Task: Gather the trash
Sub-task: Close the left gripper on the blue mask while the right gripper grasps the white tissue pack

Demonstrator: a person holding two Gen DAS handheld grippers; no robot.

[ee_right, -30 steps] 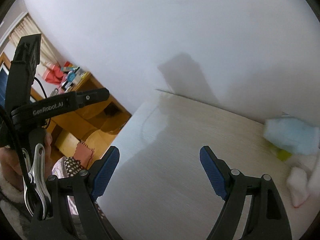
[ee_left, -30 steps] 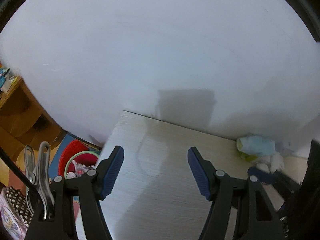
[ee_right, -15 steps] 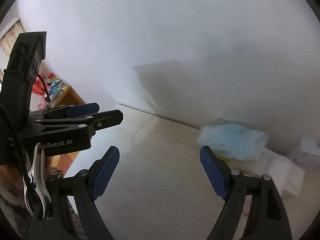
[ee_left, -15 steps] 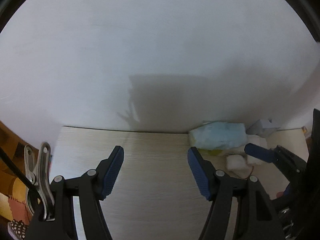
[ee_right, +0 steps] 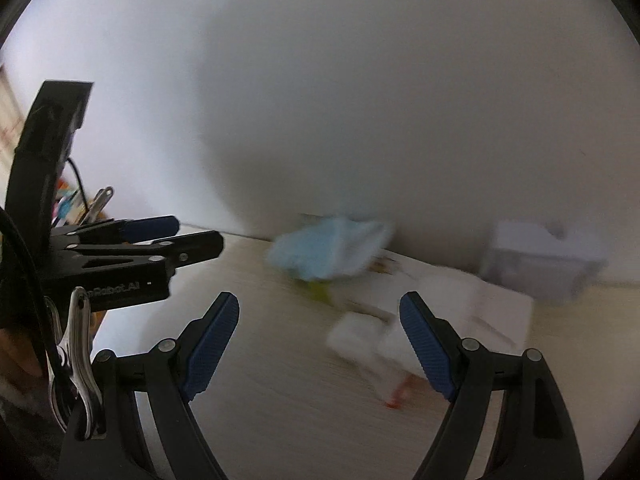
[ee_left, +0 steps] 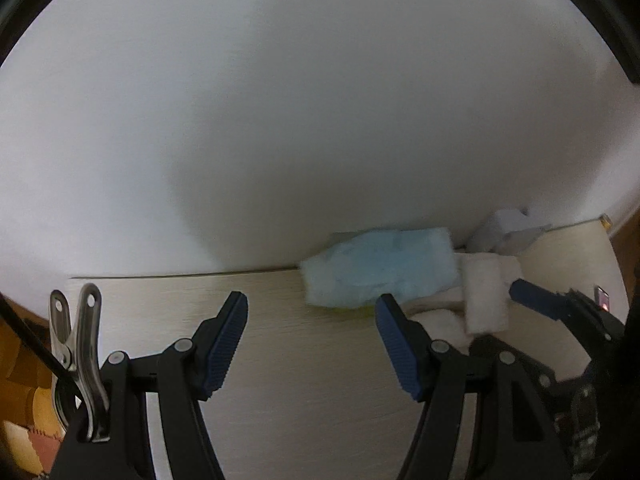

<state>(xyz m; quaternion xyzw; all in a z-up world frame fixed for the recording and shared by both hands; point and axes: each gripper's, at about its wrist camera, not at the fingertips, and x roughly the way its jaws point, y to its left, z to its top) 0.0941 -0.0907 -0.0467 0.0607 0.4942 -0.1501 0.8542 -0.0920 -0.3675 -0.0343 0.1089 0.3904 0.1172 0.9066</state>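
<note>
I have the white wall (ee_left: 320, 120) filling most of both views, with the pale wood-grain tabletop (ee_left: 288, 392) running up to it. On the left wrist feed the light blue crumpled wrapper (ee_left: 376, 268) lies against the wall, just beyond my left gripper (ee_left: 310, 344), whose jaws stand wide apart with nothing between them. Right of the wrapper I see a white folded tissue (ee_left: 484, 296), touching or just beside it, and a pale crumpled paper (ee_left: 504, 228) back at the wall. The right gripper's blue tip pokes in at the right edge of this feed, close to the tissue.

The right wrist feed is blurred, but it gives me what the left does not: a white sheet of paper (ee_right: 472, 304) spread flat under the trash, a yellow-green scrap (ee_right: 318, 290) under the blue wrapper, and a small red mark (ee_right: 394, 402) by the tissue. The right gripper (ee_right: 320, 344) is also wide open and empty, with the tissue lying between its jaws and slightly ahead. The left gripper shows side-on at the left.

Since half a second ago, both views have swung further right: the trash pile sits larger and nearer the centre, and the orange furniture at the left has nearly gone from sight.
</note>
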